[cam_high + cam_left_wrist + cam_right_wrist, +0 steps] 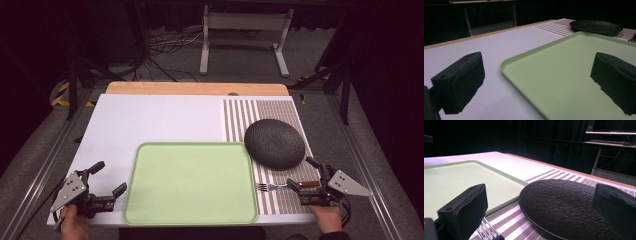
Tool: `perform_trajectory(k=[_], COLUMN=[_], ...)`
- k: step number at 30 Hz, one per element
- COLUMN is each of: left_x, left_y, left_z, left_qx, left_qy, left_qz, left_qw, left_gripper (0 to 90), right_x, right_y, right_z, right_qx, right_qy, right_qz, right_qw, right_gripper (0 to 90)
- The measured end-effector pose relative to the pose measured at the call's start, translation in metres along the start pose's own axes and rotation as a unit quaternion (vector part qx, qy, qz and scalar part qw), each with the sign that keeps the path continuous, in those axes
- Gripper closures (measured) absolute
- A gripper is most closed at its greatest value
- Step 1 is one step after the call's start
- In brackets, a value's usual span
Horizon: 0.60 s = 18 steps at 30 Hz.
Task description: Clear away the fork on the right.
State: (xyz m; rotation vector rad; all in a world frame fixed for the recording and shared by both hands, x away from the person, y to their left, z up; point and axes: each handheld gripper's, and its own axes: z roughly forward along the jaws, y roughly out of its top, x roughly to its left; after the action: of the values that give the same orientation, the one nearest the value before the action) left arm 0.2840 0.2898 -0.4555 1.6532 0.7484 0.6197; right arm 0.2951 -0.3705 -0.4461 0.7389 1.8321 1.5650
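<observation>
The tray (190,183) is plain pale green. The plate (274,143) is black with a pebbled, wrinkled texture. The placemat (240,116) carries brown and white stripes. The table (150,117) is white with a light wooden edge. The fork (270,187) is silvery, its handle seemingly reddish-brown. Both grippers' jaws are black.

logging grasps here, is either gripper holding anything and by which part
Nothing is held. The left gripper stands open beside the green tray; the right gripper stands open over the fork.
</observation>
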Motion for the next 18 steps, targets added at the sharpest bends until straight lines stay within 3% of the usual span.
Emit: perform_trajectory(k=[18], left_x=[-0.0001], left_y=[0.0001], left_z=[0.0004], left_qx=[0.001], left_qy=[0.000], left_qz=[-0.001], left_qw=[1.0000], left_gripper=[0.1], right_x=[-0.0002], right_y=[0.0001], right_z=[0.0013], right_qx=[0.003], right_qy=[0.007], right_qz=[0.002], right_qw=[1.0000], right_gripper=[0.6])
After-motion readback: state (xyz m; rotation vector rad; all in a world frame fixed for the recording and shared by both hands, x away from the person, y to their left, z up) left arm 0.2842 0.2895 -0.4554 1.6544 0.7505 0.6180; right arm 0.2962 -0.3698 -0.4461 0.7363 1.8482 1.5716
